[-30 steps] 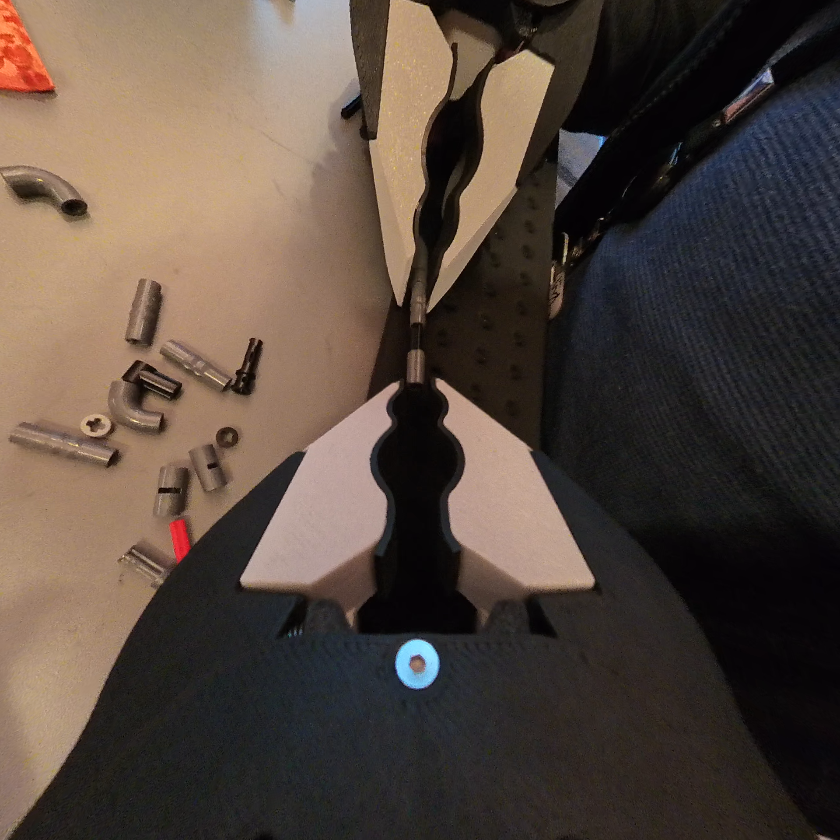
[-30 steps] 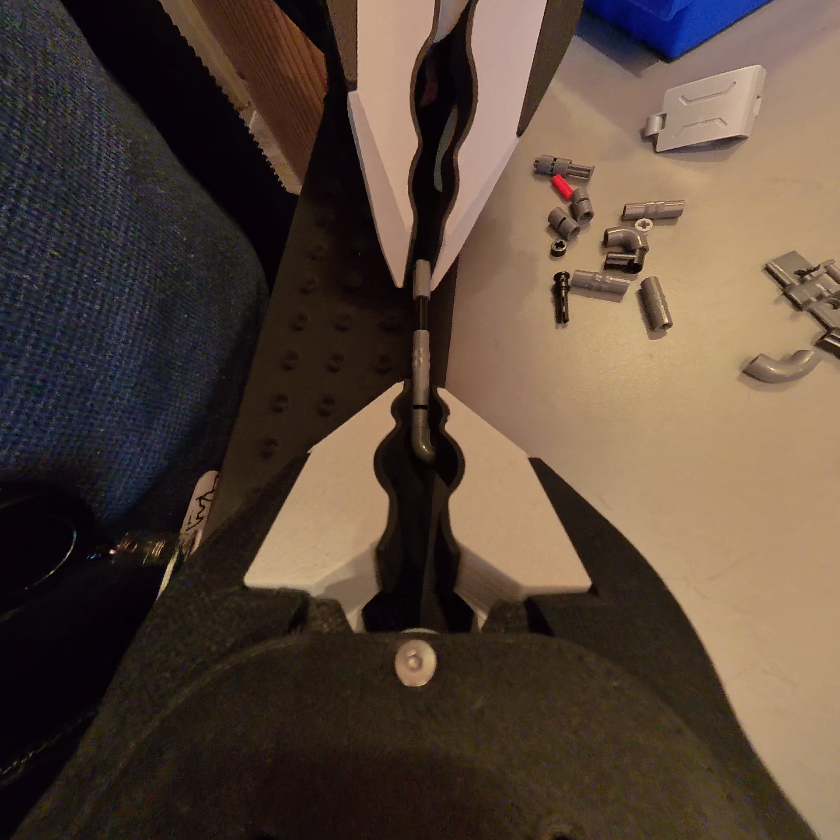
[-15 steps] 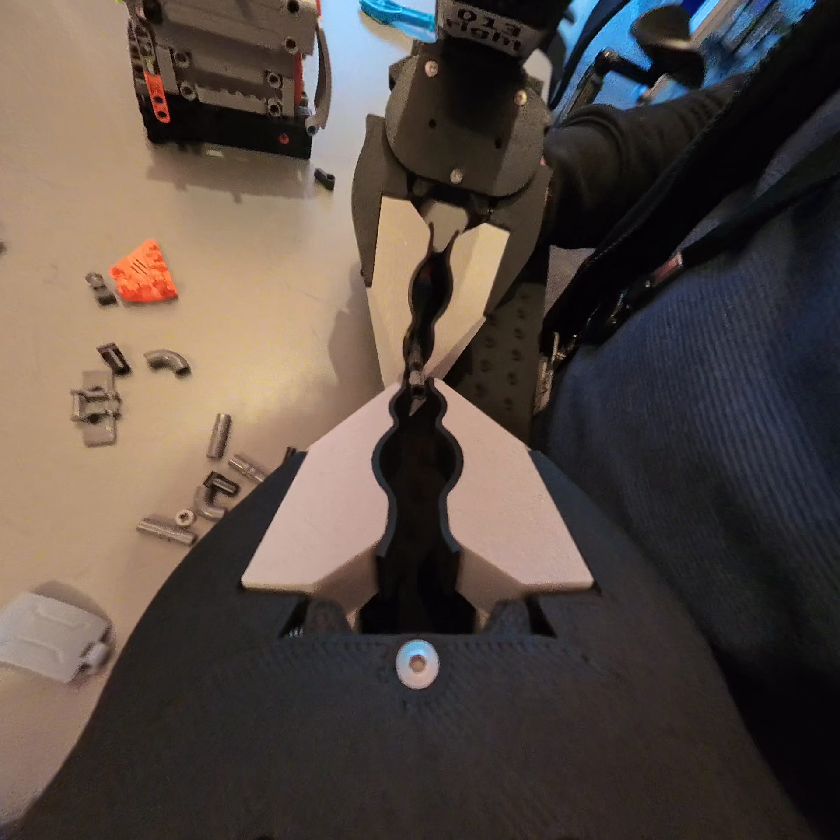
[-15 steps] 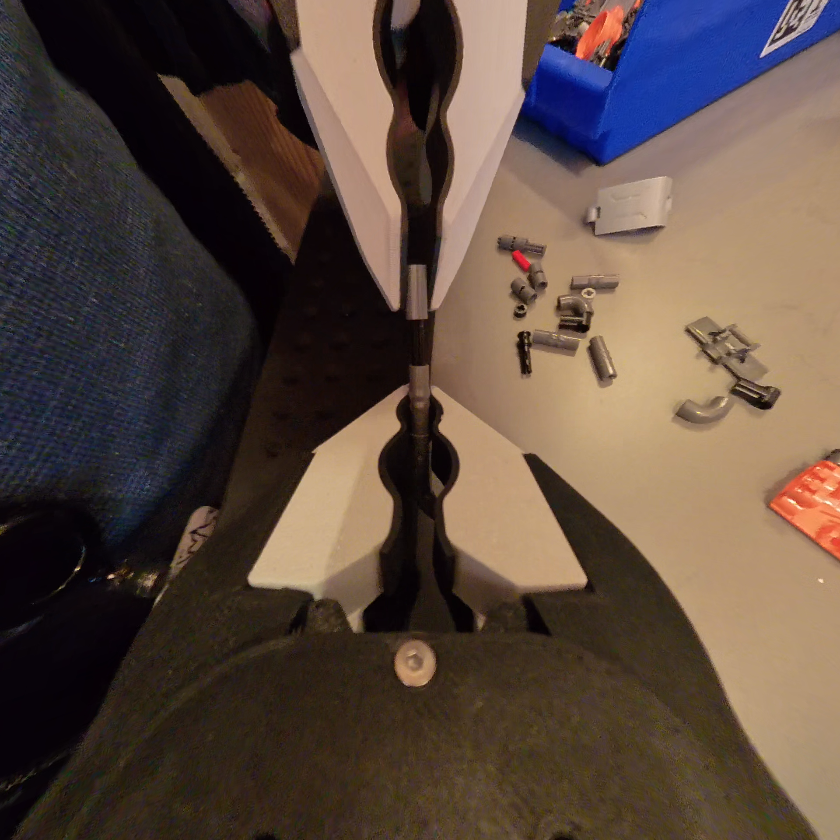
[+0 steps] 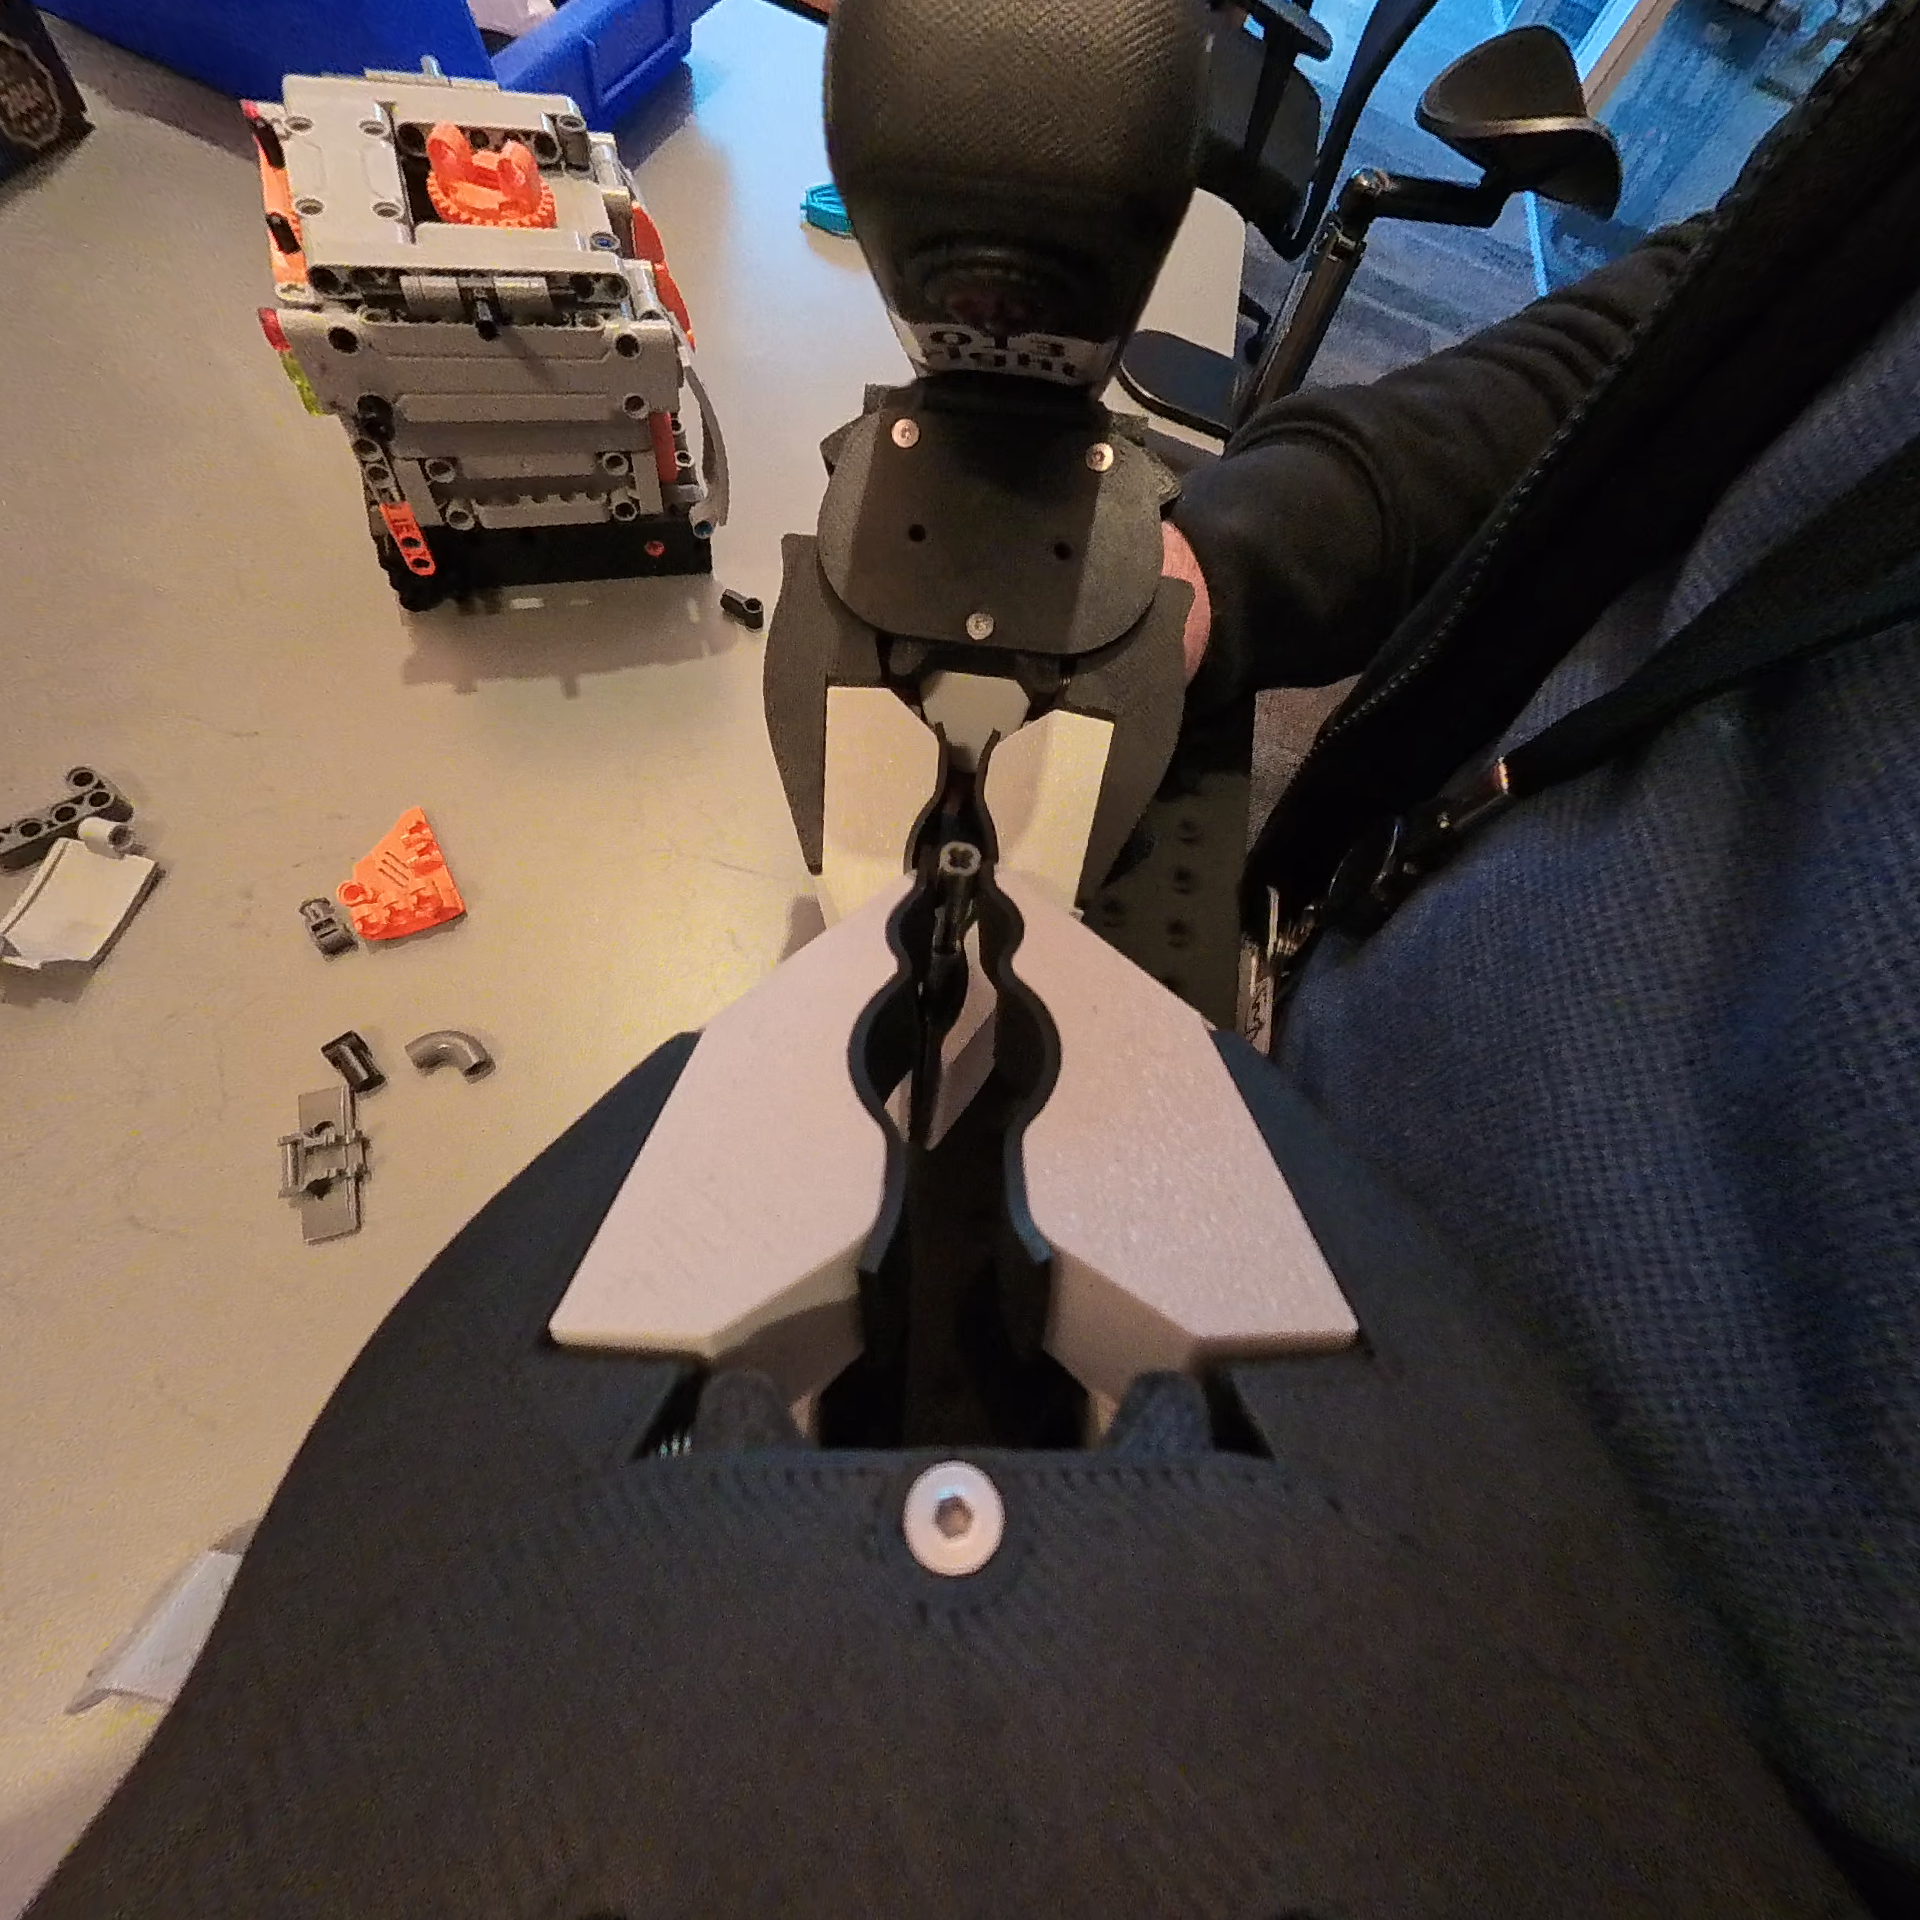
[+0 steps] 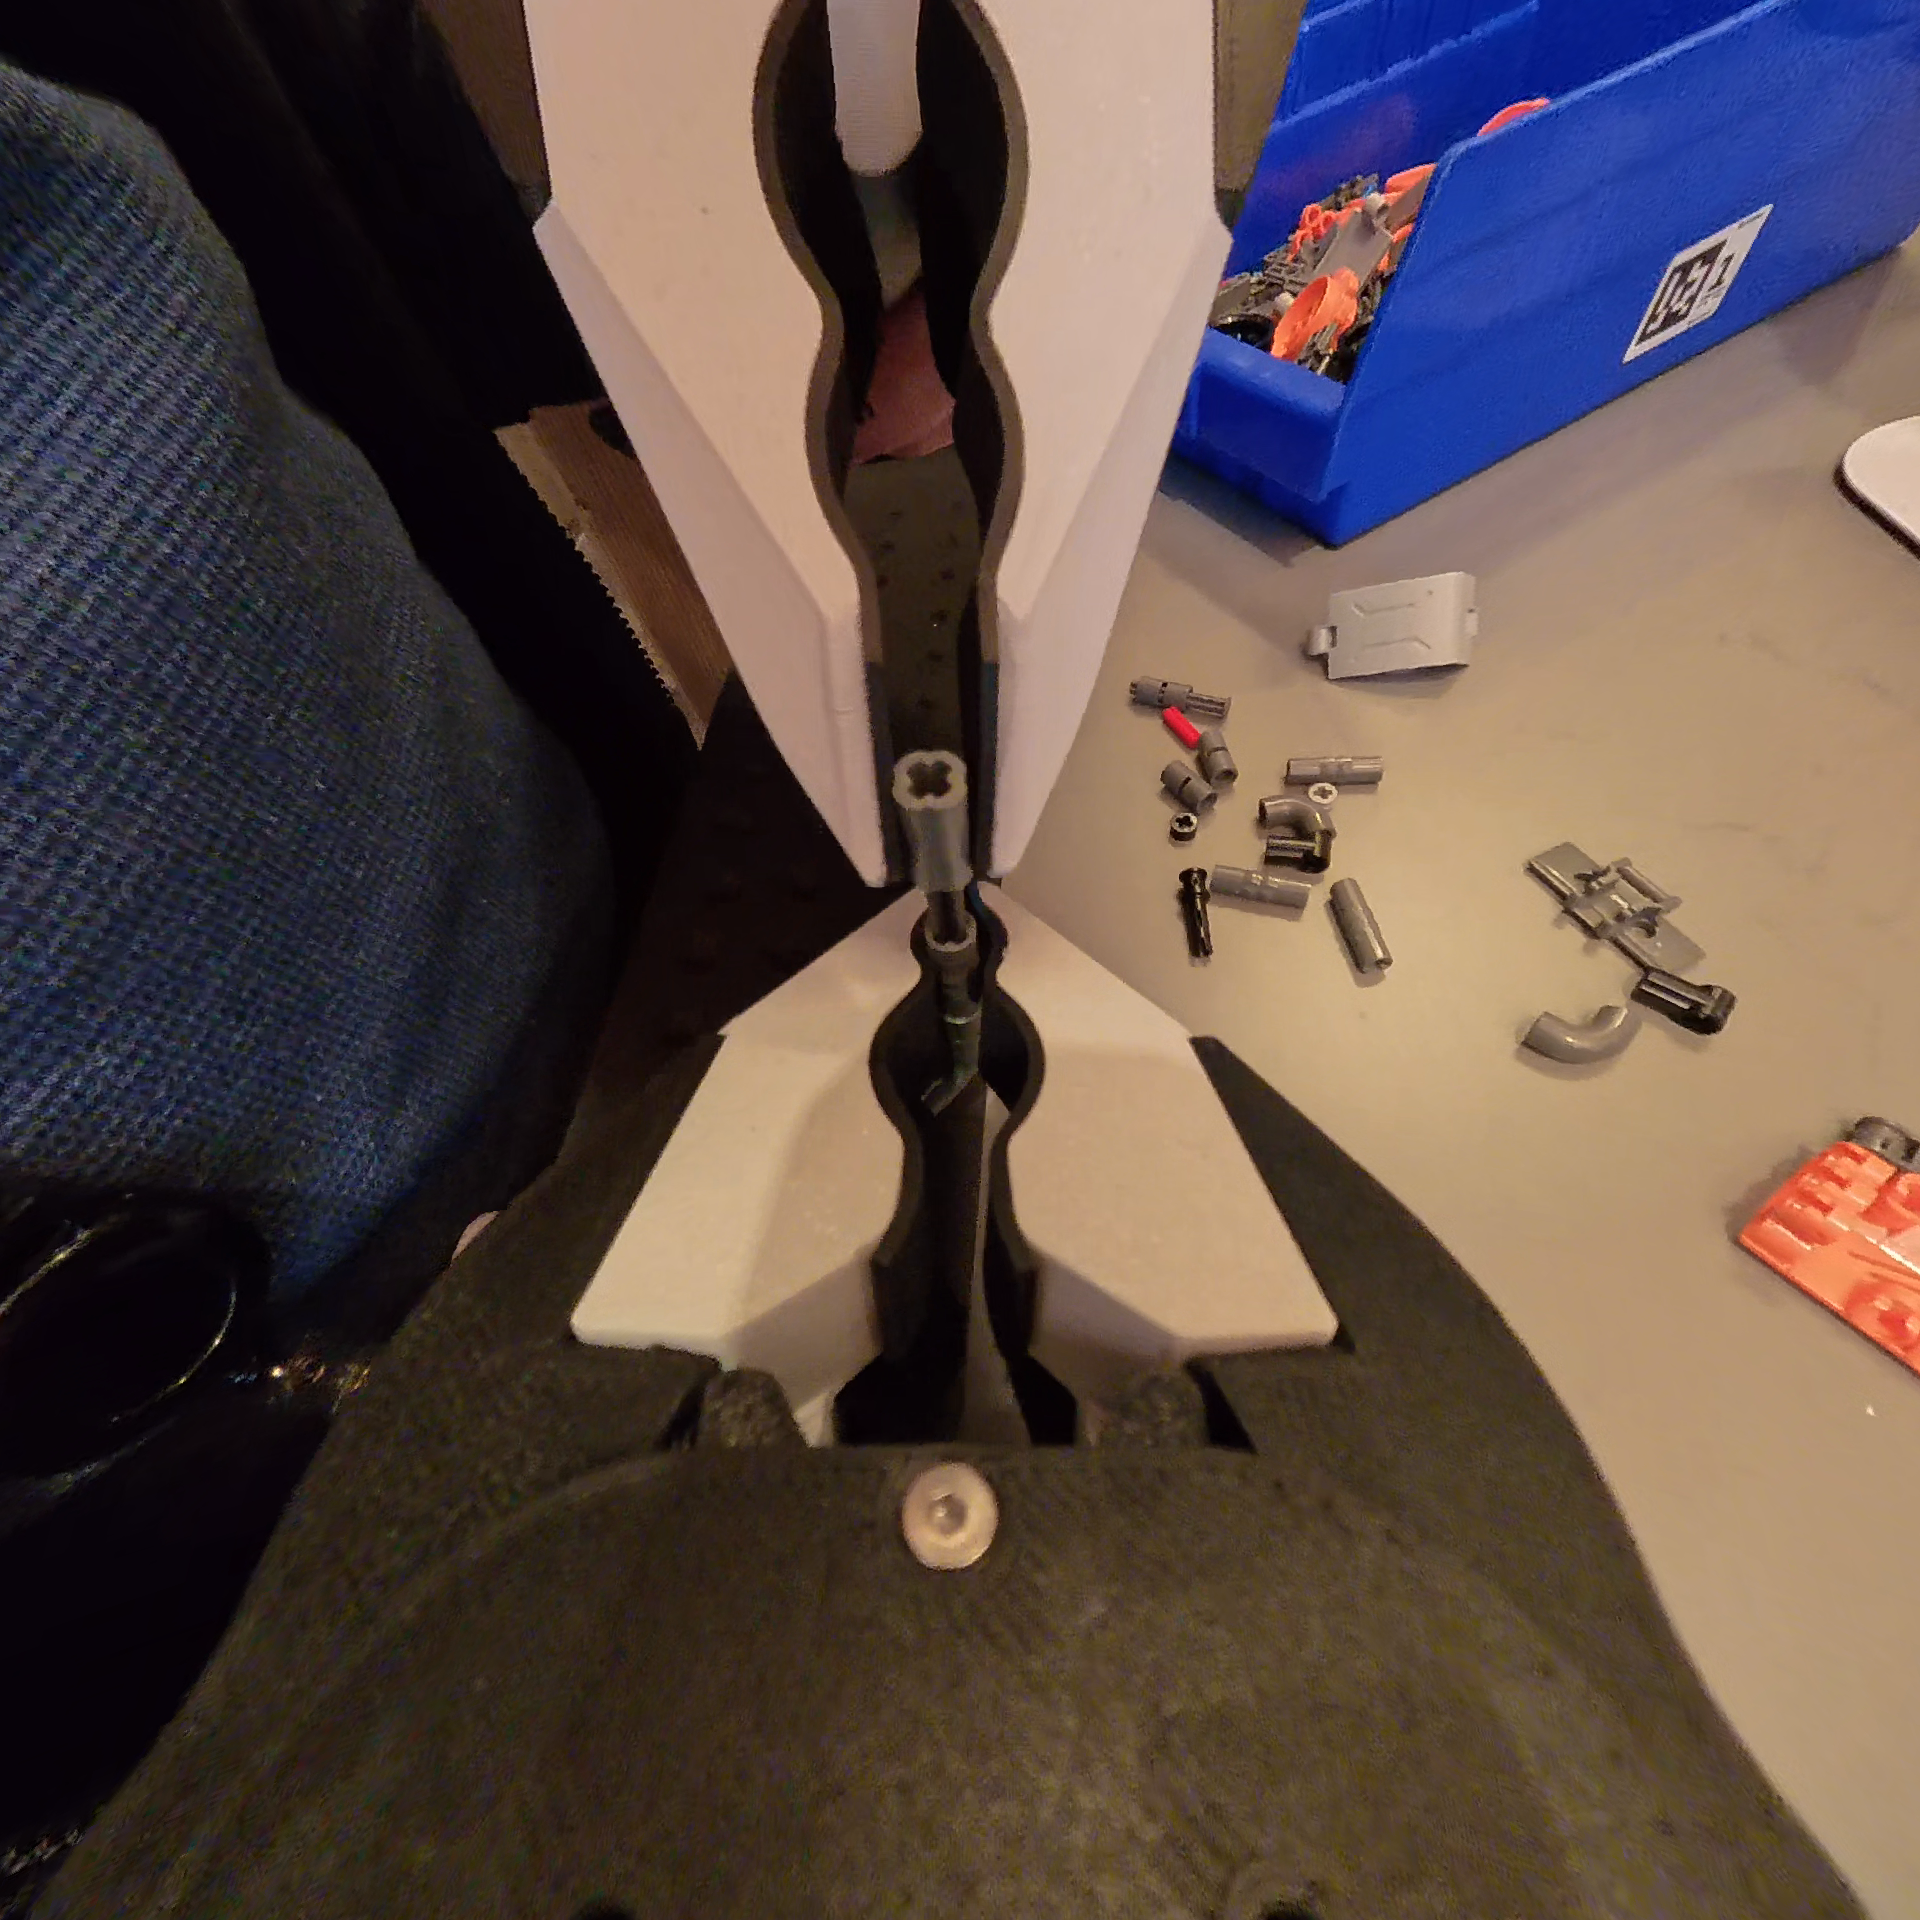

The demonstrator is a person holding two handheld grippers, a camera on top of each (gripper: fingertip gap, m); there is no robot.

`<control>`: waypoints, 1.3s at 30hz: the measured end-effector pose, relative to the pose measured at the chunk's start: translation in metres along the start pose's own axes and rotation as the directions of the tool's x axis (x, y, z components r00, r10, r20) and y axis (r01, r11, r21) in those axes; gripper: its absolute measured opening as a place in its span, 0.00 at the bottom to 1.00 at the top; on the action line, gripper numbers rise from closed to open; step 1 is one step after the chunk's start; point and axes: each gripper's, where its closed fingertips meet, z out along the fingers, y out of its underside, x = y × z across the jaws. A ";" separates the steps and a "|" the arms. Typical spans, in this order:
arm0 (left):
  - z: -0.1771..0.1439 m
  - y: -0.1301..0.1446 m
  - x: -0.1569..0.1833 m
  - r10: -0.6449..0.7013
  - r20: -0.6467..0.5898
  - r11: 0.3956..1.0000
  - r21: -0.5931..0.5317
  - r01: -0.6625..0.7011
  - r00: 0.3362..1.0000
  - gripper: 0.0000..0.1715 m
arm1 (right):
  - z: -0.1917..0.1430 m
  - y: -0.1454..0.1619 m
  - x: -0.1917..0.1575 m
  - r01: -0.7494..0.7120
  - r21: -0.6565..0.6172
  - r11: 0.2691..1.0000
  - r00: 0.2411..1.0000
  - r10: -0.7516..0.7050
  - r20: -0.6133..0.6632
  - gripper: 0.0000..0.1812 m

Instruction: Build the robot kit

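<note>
Left gripper [image 5: 951, 920]: pinching grey sleeve [image 6: 930, 831] on axle [image 6: 945, 906].
Right gripper [image 6: 951, 935]: pinching axle's other end.
Change: both tipped upward; axle now end-on, 12 o'clock.

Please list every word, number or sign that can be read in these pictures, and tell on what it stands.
I do not copy wording; these things bear it:
White label on the black body above the right claw: short printed characters.
White sticker on the blue bin: a square code pattern.
Dark box at the picture's top left corner: print too blurred to read.
</note>
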 end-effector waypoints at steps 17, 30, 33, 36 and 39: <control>-0.008 0.017 -0.003 -0.035 0.045 0.999 -0.007 0.035 0.998 0.03 | 0.000 0.016 0.009 0.053 -0.171 0.984 0.995 -0.065 -0.069 0.00; -0.008 0.060 -0.015 -0.194 0.067 0.981 0.019 0.193 0.979 0.02 | 0.007 0.036 0.016 0.100 -0.388 0.916 0.990 -0.129 -0.048 0.00; -0.011 0.057 -0.018 -0.251 0.031 0.965 0.089 0.248 0.967 0.02 | -0.003 0.021 0.018 0.048 -0.276 0.960 0.996 -0.066 -0.057 0.04; -0.018 0.051 -0.019 -0.324 -0.052 0.927 0.184 0.328 0.945 0.02 | -0.019 0.010 0.022 -0.035 -0.177 0.984 0.998 0.025 -0.056 0.07; -0.020 0.048 -0.021 -0.364 -0.106 0.898 0.224 0.379 0.925 0.02 | -0.028 0.008 0.025 -0.071 -0.139 0.988 0.996 0.062 -0.065 0.09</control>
